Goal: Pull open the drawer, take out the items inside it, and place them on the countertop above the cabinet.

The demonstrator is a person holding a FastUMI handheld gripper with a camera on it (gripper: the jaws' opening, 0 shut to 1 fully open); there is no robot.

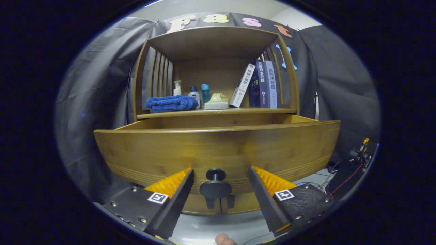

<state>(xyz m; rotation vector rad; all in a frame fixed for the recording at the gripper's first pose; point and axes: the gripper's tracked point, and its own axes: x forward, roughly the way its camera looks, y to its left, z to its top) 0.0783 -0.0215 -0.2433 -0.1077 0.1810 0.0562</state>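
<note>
**Inspector:** One drawer (218, 149), wooden, standing pulled out from the cabinet (218, 112) toward the camera. Its front panel is directly ahead of the fingers, and the top edge of the box behind it is visible. The contents cannot be seen over the front.

**Assistant:** And the gripper (221, 177)?

**Inspector:** Released. The fingers stand spread, one on each side of the round knob (215, 186), touching nothing. The knob sits in the gap, low on the drawer front at its centre.

**Assistant:** How will the drawer handle?

**Inspector:** My judgement: stiff and solid, with some weight, sliding on its runners rather than lifting. The knob is small, smooth and likely slippery, so the pads should close behind its head on the narrow stem, and the pull should run straight out to avoid racking the box.

**Assistant:** Where do the items go?

**Inspector:** On the countertop (218, 111) above the drawer. Already there: a folded blue towel (171, 103), a pump bottle (177, 87), two small bottles (199, 95), a sponge-like block (216, 101) and leaning books (260, 85). Free space is narrow, mostly along the front edge.

**Assistant:** The items themselves?

**Inspector:** Unassessed. Weight and fragility cannot be told until the gripper looks down into the box.
</note>
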